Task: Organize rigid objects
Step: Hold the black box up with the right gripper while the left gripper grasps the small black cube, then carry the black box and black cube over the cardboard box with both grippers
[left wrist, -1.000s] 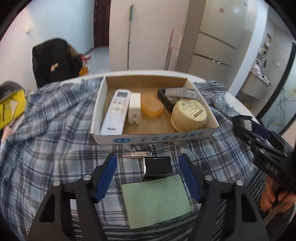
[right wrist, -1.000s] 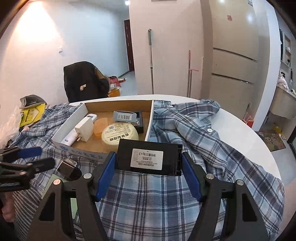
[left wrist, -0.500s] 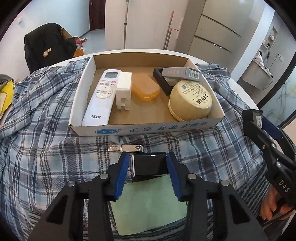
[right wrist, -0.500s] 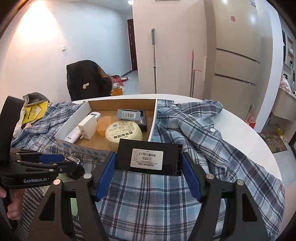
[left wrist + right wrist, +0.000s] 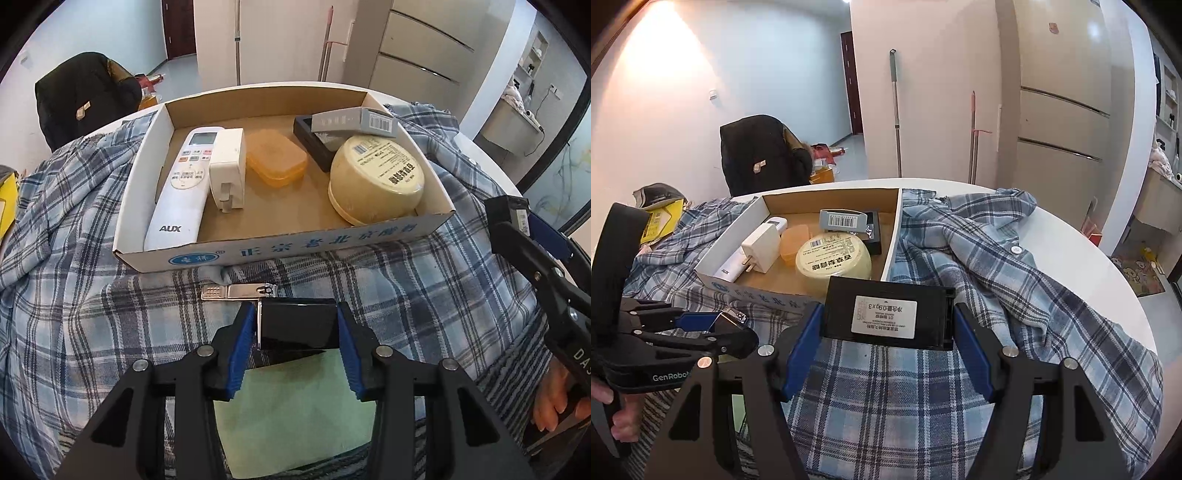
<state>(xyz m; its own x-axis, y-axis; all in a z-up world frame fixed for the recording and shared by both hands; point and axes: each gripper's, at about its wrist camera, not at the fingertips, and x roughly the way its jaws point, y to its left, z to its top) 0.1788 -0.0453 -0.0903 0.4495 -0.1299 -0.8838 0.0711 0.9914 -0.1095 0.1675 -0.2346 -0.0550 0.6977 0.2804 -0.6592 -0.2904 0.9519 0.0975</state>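
Observation:
My left gripper (image 5: 295,325) is shut on a small glossy black box (image 5: 297,326), held just above a green pad (image 5: 295,406) and near a silver nail clipper (image 5: 240,291). My right gripper (image 5: 888,325) is shut on a flat black case with a white label (image 5: 884,314), held above the plaid cloth in front of the cardboard tray (image 5: 892,240). The tray (image 5: 258,253) holds a white AUX remote (image 5: 181,192), a white charger (image 5: 229,170), an orange box (image 5: 277,158), a round cream tub (image 5: 376,179) and a grey carton on a black box (image 5: 351,122).
A plaid shirt (image 5: 979,266) covers the round white table (image 5: 1082,258). A chair with a dark jacket (image 5: 85,99) stands beyond the table. A yellow bag (image 5: 661,221) lies at the left. The right gripper shows at the right of the left wrist view (image 5: 535,258).
My left gripper has closed from open onto the small black box and lifted it slightly toward the tray. The right gripper has kept its hold on the labelled case, almost still.

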